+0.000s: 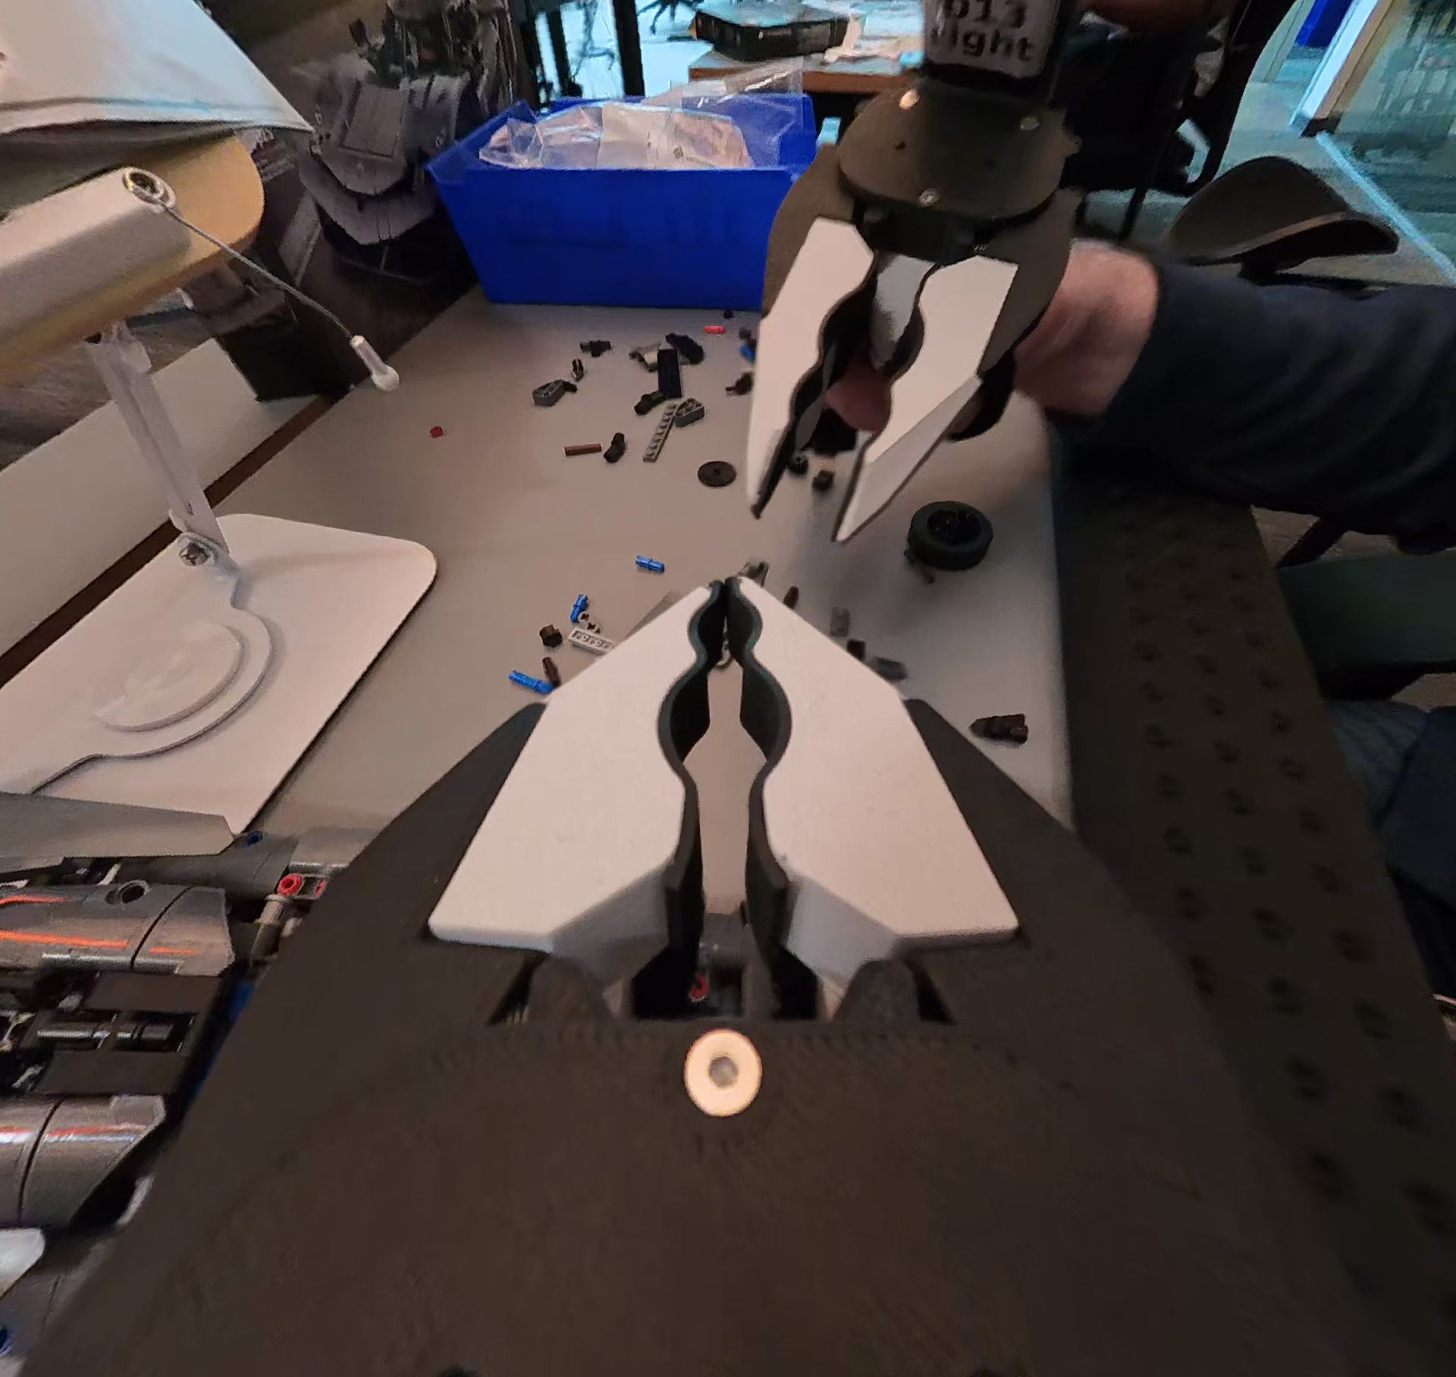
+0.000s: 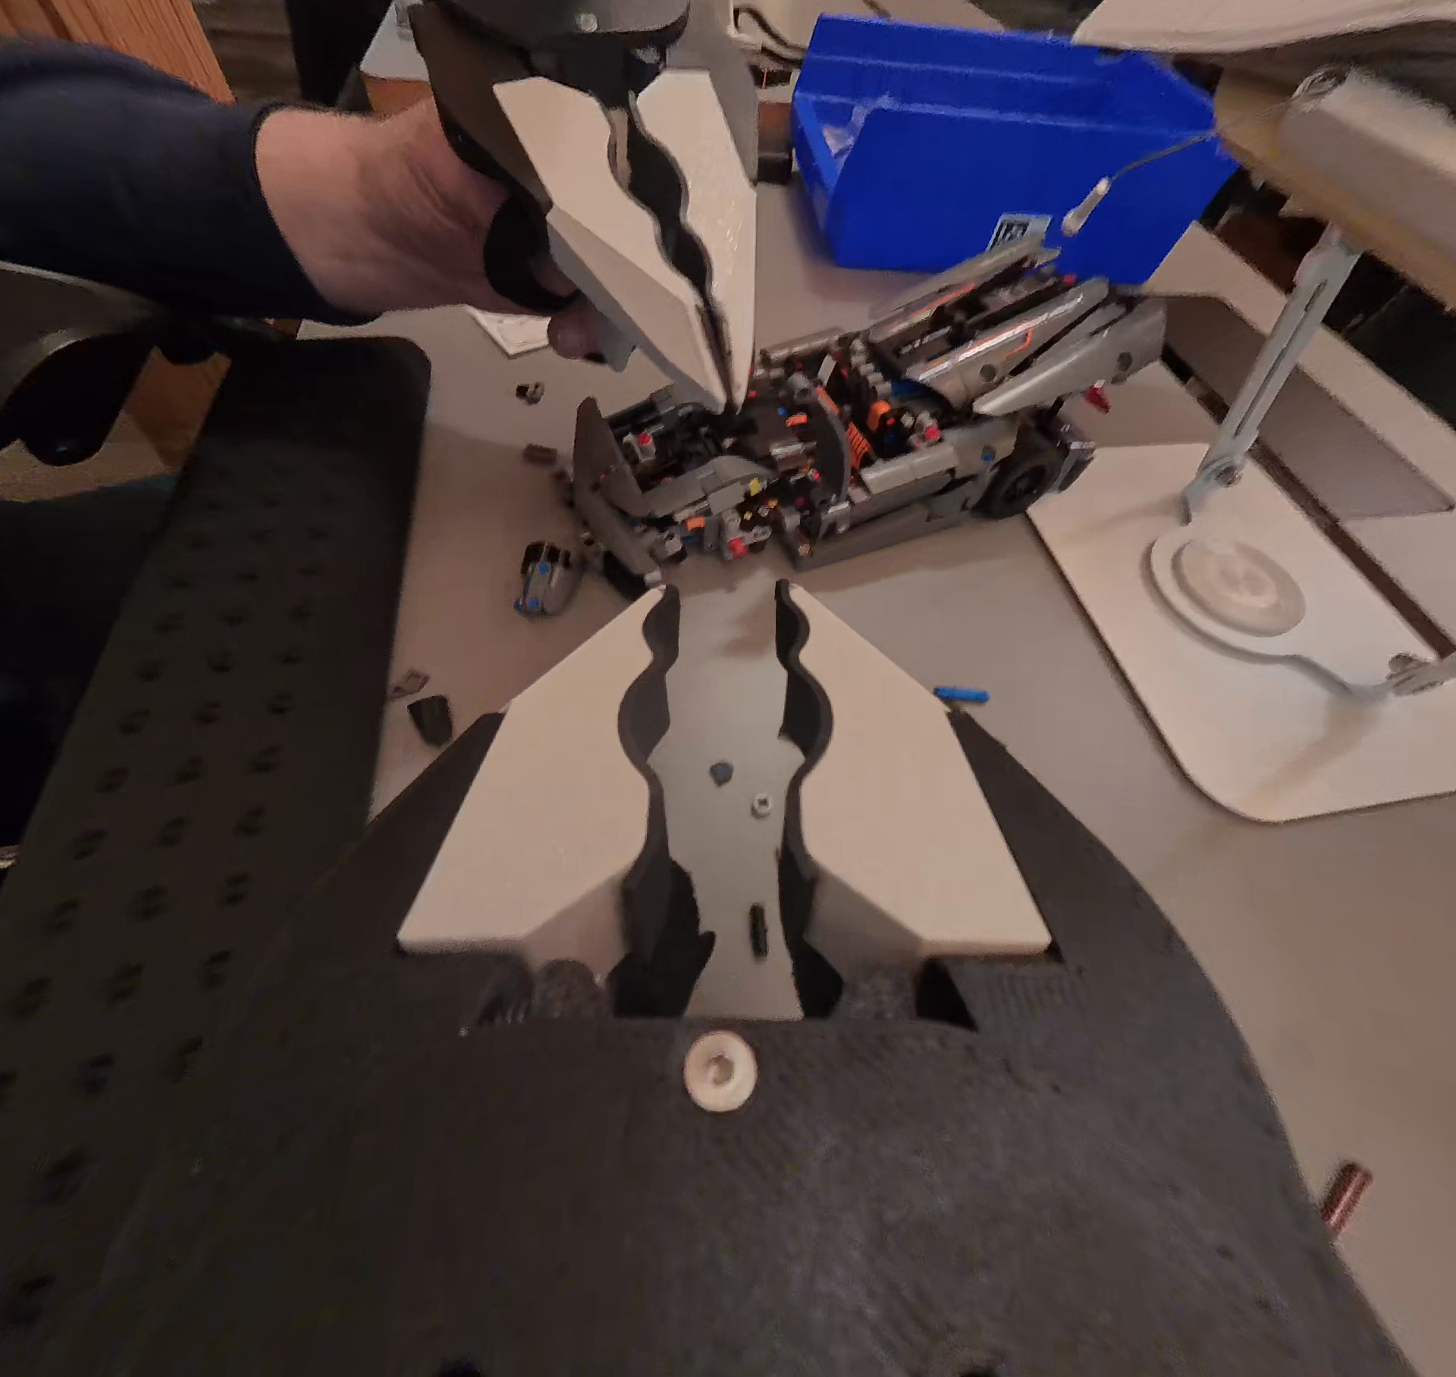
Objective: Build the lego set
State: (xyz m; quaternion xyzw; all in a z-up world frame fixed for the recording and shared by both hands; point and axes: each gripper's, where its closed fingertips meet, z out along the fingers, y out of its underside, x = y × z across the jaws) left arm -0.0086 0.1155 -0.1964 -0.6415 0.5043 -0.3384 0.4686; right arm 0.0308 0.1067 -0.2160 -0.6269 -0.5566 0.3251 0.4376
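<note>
The part-built grey lego car (image 2: 851,433) with orange and red details stands on the grey table (image 2: 985,630); its edge shows at the lower left of the left wrist view (image 1: 102,985). My left gripper (image 1: 725,591) is shut, its pads together, with nothing visible between them. In the right wrist view it (image 2: 726,394) hangs over the car's near end. My right gripper (image 2: 721,595) is open and empty, just in front of the car. In the left wrist view it (image 1: 800,524) hovers above loose pieces, near a black tyre (image 1: 949,536).
Small loose pieces lie scattered on the table, among them blue pins (image 1: 650,564) and a grey sub-assembly (image 2: 544,579). A blue bin (image 1: 630,213) of bags stands at the back. A white stand base (image 1: 197,654) is at the left, a black perforated board (image 1: 1182,709) at the right. About 5 centimeters separates my left fingertips from my right.
</note>
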